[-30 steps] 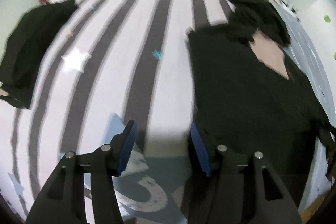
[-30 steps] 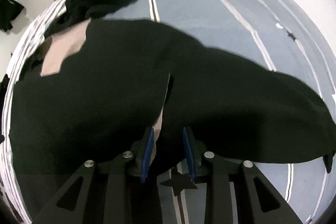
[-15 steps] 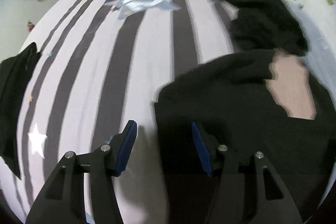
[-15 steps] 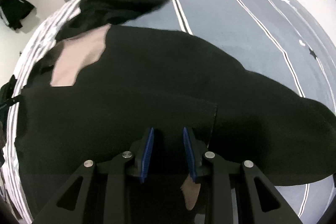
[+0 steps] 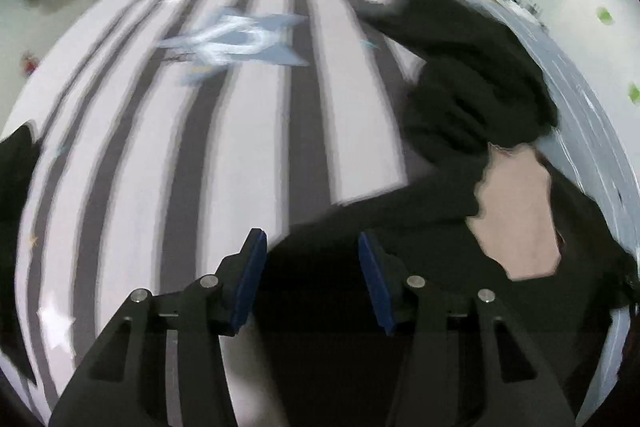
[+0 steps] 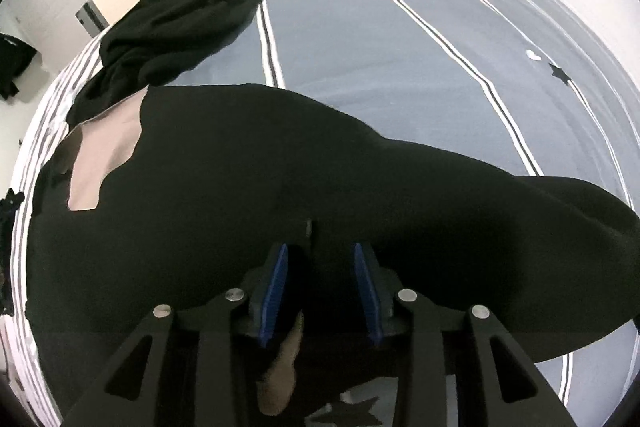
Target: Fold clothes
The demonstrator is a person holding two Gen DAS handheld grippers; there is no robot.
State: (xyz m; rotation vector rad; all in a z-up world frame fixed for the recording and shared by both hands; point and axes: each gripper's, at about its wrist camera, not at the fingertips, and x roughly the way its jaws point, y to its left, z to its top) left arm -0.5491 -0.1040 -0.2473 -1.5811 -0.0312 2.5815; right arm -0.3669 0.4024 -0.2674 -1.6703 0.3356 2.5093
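Black garment [image 6: 280, 187] judged soft, light, limp; best taken at hem. Left gripper [image 5: 310, 279] jaws closing, nothing pinched; right gripper [image 6: 320, 291] jaws opening, cloth between.

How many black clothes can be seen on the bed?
3: a flat black garment with a beige patch nearest, a crumpled black garment pile behind it, and a black garment at the left bed edge. Others may be hidden.
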